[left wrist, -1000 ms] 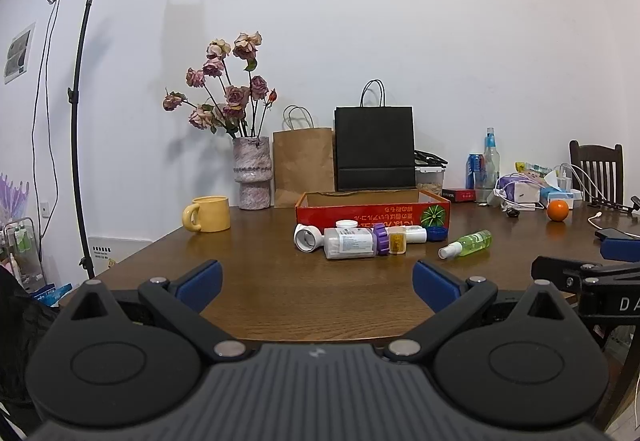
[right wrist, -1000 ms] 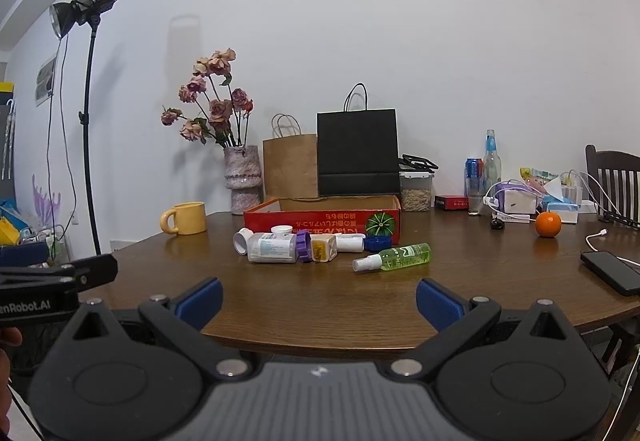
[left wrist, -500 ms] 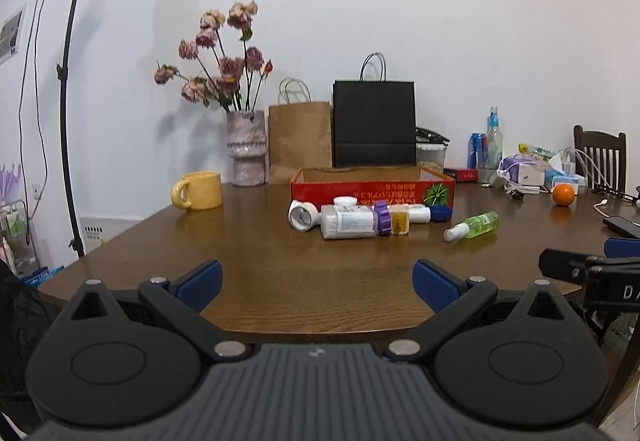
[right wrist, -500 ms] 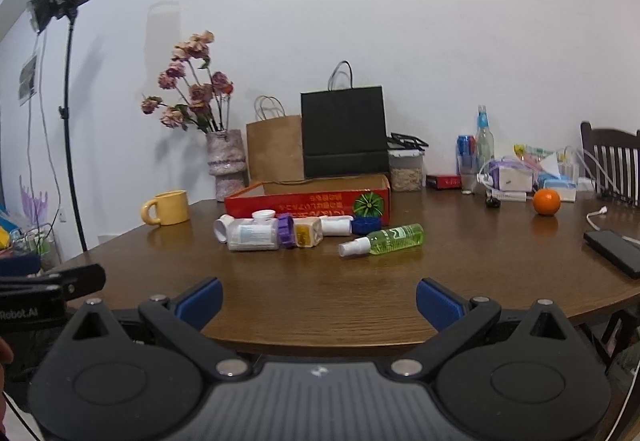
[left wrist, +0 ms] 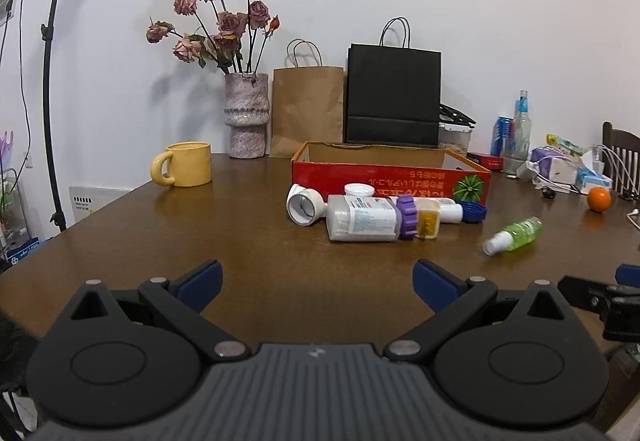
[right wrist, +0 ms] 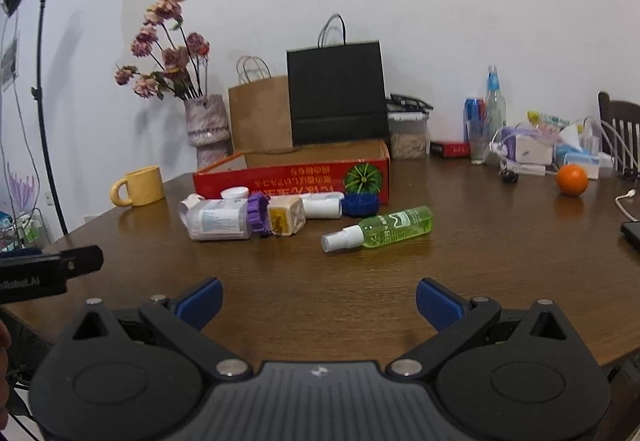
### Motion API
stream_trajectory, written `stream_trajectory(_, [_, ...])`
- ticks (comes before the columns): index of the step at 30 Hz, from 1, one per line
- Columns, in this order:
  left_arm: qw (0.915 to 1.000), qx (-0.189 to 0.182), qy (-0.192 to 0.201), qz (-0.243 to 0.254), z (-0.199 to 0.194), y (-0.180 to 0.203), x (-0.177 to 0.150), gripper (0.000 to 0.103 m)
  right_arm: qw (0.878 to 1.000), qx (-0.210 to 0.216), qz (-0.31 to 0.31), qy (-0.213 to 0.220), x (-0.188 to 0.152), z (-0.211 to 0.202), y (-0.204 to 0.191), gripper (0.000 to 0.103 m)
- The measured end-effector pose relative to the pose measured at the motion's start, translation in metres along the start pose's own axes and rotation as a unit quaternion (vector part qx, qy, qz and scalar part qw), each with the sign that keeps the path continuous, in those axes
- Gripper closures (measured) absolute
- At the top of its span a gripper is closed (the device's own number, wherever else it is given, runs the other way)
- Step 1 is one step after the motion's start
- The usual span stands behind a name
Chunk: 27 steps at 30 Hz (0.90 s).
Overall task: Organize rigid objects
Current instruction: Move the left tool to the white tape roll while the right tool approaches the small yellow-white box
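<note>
A shallow red cardboard box point(left wrist: 390, 177) point(right wrist: 292, 179) stands mid-table. In front of it lie a white pill bottle with a purple cap point(left wrist: 366, 219) point(right wrist: 224, 219), a small yellow bottle point(left wrist: 428, 219) point(right wrist: 286, 219), a white tube point(left wrist: 304, 205) point(right wrist: 322, 205), a white lid point(left wrist: 359, 190) and a blue cap point(left wrist: 474, 211) point(right wrist: 361, 205). A green spray bottle point(left wrist: 514, 235) point(right wrist: 380, 229) lies to their right. My left gripper point(left wrist: 318, 283) and right gripper point(right wrist: 320, 301) both stand open and hold nothing, hovering over the table's near edge, well short of the objects.
A yellow mug point(left wrist: 184, 164) sits at the left, a vase of dried roses point(left wrist: 245, 115) and two paper bags point(left wrist: 394, 93) behind the box. An orange point(right wrist: 572, 180), drink bottles, cables and a phone point(right wrist: 632, 234) crowd the right side. A light stand point(left wrist: 52, 81) rises at the left.
Both grippers have moved forward over the table's near edge, toward the cluster of bottles, which now looks larger. The jaws stay open and nothing on the table has moved.
</note>
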<state>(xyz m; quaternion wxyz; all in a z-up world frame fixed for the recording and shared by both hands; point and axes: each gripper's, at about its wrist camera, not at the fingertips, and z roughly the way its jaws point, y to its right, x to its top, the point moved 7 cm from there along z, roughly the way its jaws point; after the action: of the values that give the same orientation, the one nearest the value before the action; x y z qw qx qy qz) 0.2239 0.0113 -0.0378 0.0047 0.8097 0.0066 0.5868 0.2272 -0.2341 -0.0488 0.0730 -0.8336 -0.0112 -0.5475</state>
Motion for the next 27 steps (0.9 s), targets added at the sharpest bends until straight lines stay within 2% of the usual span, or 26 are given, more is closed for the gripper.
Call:
stream_trajectory(9, [0.9996, 0.022, -0.020, 0.000, 0.056, -0.009, 0.016, 0.000, 1.000, -0.017, 0.007, -0.021, 0.014, 0.049, 0.012, 0.000])
stream_trajectory(15, [0.9982, 0.028, -0.050, 0.016, 0.103, -0.022, 0.030, 0.000, 1.000, 0.018, 0.013, -0.014, 0.030, 0.075, 0.007, 0.002])
stream_trajectory(19, [0.9969, 0.017, -0.077, 0.003, 0.133, -0.033, 0.042, 0.000, 0.999, 0.040, 0.002, -0.016, 0.046, 0.100, -0.006, 0.015])
stream_trajectory(22, [0.9966, 0.007, -0.082, -0.009, 0.155, -0.040, 0.051, 0.000, 0.998, 0.054, -0.008, -0.012, 0.058, 0.120, -0.017, 0.017])
stream_trajectory(27, [0.9967, 0.005, -0.081, -0.003, 0.194, -0.045, 0.066, 0.001, 0.999, 0.041, -0.023, -0.021, 0.075, 0.165, -0.025, 0.029])
